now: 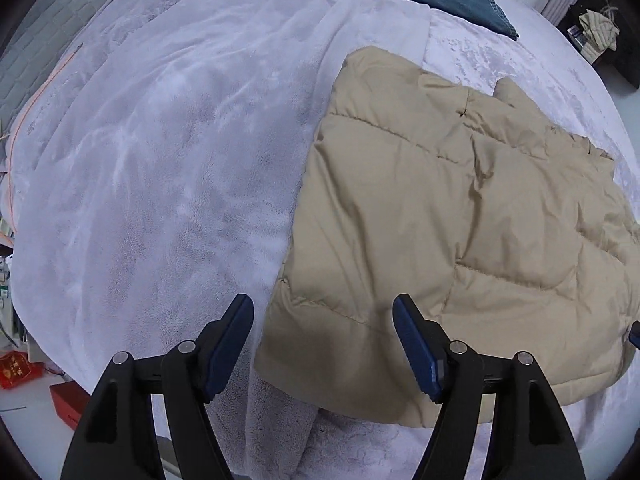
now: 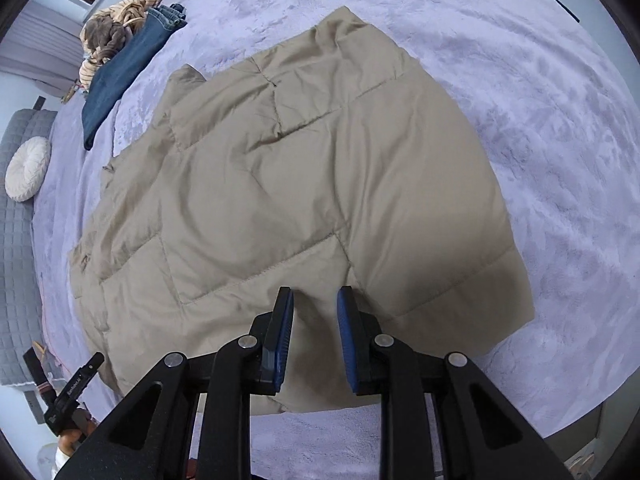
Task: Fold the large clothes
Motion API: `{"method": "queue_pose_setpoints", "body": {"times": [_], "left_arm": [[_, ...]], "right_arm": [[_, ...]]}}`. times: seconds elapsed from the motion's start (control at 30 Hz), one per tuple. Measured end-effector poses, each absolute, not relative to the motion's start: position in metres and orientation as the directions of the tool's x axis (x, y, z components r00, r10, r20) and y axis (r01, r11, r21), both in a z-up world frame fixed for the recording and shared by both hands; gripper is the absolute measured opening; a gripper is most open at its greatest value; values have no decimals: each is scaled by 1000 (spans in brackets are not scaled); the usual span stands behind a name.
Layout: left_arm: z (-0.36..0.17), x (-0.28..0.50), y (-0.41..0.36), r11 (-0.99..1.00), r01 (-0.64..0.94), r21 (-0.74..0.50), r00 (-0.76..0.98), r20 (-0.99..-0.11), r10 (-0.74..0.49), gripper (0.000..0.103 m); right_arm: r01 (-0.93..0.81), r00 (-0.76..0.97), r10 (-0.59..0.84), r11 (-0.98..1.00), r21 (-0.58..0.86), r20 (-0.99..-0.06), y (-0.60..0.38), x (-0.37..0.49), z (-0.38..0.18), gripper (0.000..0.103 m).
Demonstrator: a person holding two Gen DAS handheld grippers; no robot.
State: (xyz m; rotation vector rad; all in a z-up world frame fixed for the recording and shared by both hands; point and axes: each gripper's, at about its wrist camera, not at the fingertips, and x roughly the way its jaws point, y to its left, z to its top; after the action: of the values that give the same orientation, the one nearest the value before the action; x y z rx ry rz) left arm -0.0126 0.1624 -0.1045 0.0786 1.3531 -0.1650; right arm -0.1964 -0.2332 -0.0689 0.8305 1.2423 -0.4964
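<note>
1. The lilac plush bed cover [image 2: 540, 120] spans both views; its soft pile could drag on the garment's underside, so a fold pulled across it may bunch instead of sliding.
2. The beige quilted puffer jacket [image 2: 312, 184] lies flat mid-bed, its near hem just below both grippers. I judge the padding springy: any fold may puff open once let go, and a shallow pinch could take only the top layer.
3. The folded dark blue jeans [image 2: 120, 68] lie at the far left, apart from the jacket, with a striped brown bundle [image 2: 116, 28] behind them; a long sweep that way could disturb them.
4. The left gripper [image 1: 324, 344] hangs released, jaws wide, straddling the jacket's left edge, grasping nothing.
5. The right gripper [image 2: 314, 332] hovers over the hem, jaws narrowed but with a clear gap and no cloth between them.
6. The round cream cushion [image 2: 28, 170] sits far left, out of the way.
</note>
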Motion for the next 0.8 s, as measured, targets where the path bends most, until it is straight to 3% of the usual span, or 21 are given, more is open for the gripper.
{"method": "queue_pose_setpoints", "body": {"times": [0.13,0.37,0.63,0.7,0.8], "left_arm": [[-92,-6,147,985,162,-61,194,-977,-92,73],[-84,9,102,972,196,-133,186,-968,-170,74],[-125,58,38,976,202,-76,192,-975,-116,74],[-134,64,30,978,203,-53,188,-978,-92,79],[-134,68,25,977,208,-39,185,-980,-79,79]], "right_arm": [[715,289,129,630,304,-949,-232,-181,-60,34],[658,312,167,672,339,-935,-224,-144,-55,34],[578,317,122,762,294,-940,-239,-72,-74,34],[574,290,111,775,265,-951,-246,-58,-89,34],[571,259,119,781,252,-958,-261,-44,-108,34]]}}
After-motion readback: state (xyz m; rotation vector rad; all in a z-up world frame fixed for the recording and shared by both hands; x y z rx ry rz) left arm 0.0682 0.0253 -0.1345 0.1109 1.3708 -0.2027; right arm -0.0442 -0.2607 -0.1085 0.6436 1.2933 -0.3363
